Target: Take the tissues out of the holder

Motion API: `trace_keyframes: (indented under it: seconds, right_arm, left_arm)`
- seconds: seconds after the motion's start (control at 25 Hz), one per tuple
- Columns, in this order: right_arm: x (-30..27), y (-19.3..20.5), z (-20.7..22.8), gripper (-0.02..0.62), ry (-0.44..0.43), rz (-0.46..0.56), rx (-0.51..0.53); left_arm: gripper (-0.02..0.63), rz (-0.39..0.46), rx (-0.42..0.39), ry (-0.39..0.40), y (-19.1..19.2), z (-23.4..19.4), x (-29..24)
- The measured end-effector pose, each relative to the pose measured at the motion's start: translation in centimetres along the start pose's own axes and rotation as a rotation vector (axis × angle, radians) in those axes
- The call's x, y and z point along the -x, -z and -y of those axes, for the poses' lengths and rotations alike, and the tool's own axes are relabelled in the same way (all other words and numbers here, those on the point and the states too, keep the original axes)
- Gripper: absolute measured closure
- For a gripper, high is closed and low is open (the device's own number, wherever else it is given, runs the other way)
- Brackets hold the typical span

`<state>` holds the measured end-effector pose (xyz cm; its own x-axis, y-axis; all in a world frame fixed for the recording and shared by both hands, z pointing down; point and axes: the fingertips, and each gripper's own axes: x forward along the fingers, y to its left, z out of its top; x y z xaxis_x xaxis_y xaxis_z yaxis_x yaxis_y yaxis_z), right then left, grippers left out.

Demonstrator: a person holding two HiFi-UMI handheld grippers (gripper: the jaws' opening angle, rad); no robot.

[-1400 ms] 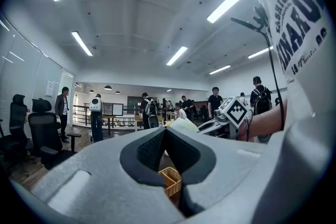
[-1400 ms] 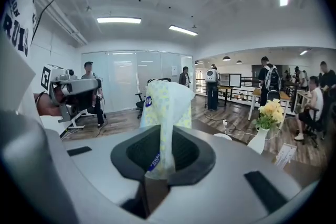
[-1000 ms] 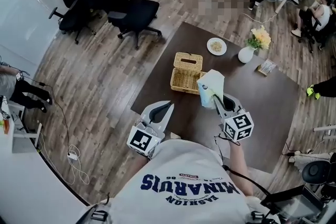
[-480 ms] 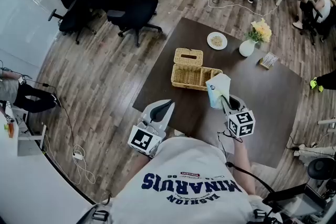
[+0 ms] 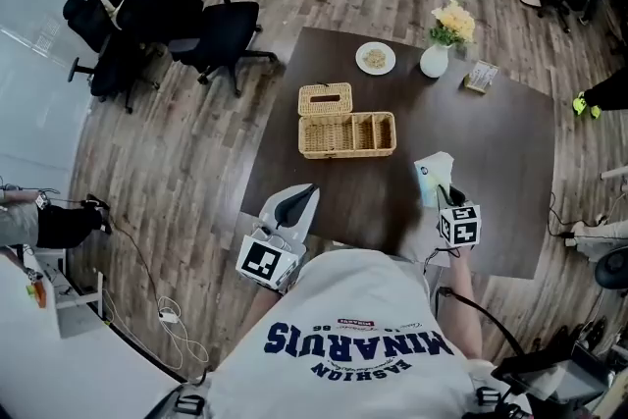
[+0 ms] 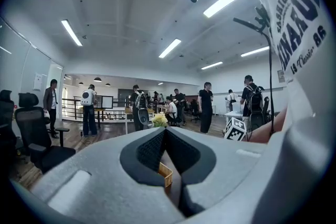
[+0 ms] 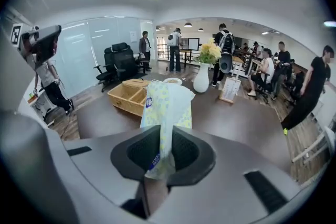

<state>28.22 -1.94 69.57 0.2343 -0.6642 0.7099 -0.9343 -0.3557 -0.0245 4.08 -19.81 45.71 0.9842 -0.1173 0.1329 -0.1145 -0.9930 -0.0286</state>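
Dark table point(image 5: 491, 132): right gripper point(image 7: 160, 150) pinches the tissue pack point(image 7: 168, 102) by one end, likely to carry it clear. Wicker holder point(image 5: 346, 134) sits ahead-left of it. Left gripper point(image 5: 294, 208) is closed, empty and idle.

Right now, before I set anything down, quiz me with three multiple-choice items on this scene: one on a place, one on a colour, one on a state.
1. Where is the tissue pack relative to the wicker holder?
A. inside it
B. out of it, pinched in the right gripper
C. under its lid

2. The vase is:
A. white
B. red
C. black

3. The left gripper has its jaws:
A. clamped on the tissues
B. together, on nothing
C. wide apart

Answers:
1 B: the right gripper view shows the pack between the jaws and the holder farther off on the table.
2 A: its body shows white in both views.
3 B: the left gripper view shows the tips meeting with nothing between them.
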Motion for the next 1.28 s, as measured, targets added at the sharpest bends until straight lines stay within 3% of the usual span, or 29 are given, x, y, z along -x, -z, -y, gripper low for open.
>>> trace_keyframes:
  seconds: [0.24,0.44,0.6,1.04,1.28]
  right_arm:
    - [-2.0,7.8,2.9,0.535,0.069,-0.153,-0.022]
    - [-4.1,12.9,3.7,0.535,0.06,-0.25,-0.091]
    - [-5.7,15.8,3.6,0.535,0.052,-0.316,-0.084]
    - [-6.6,16.4,3.5,0.534,0.031,-0.354,-0.07]
    - [-6.5,15.8,3.3,0.464,-0.015,-0.368,-0.088]
  left_arm:
    - [0.601,-0.023,-0.006,0.075,0.3,1.9,-2.4]
    - [0.601,-0.03,-0.008,0.106,0.3,2.7,-3.4]
    - [0.601,-0.023,-0.011,0.116,-0.1,3.2,-4.0]
    - [0.601,-0.01,-0.001,0.103,0.0,3.0,-4.2]
    - [0.601,-0.011,0.0,0.091,0.1,2.6,-3.7]
